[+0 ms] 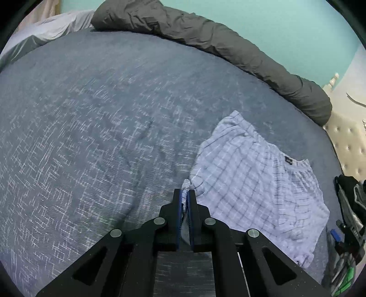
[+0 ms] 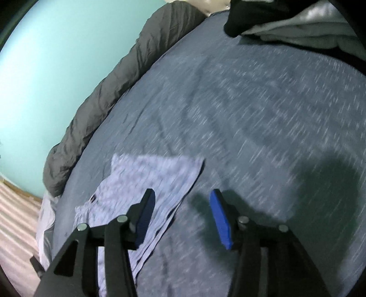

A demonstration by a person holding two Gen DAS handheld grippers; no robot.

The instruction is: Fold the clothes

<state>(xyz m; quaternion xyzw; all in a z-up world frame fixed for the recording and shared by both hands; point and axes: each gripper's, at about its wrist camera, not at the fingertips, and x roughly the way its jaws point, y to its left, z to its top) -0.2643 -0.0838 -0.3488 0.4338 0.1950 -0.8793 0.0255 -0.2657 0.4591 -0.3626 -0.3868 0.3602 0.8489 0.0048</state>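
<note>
**A:** State the location of the garment.

**B:** The checked shorts [image 1: 256, 182] lie on the bed [image 1: 103, 137], on the blue patterned cover, toward the side where the grey rolled duvet [image 1: 205, 38] runs along the green wall [image 1: 274, 20]. They look partly folded. A further pile of clothes [image 2: 297, 25] sits at the far end of the bed.

**A:** State the condition of each claw.

**B:** The left claw [image 1: 184, 194] is clamped together on a corner of the shorts; a tuft of the pale fabric shows between its blue pads. The right claw [image 2: 181, 194] stands apart with nothing between its fingers. One of its fingers hangs over the edge of the shorts; whether it touches them cannot be determined.

**A:** Describe the expected handling properties.

**B:** The shorts are judged to be thin, light woven cloth: soft, limp, with no stiffness of their own. They will drape and sag from any single held point. The material is not fragile, but it creases readily and may drag across the textured cover.

**A:** Specify the hold points.

**B:** Take hold at corners and hemmed edges, where the layers are thicker. The waistband, marked by the small dark label [image 1: 288, 160], is the firmest line. Recommended: the free claw grips a second corner, level with the held one, so the cloth hangs straight between two points.
</note>
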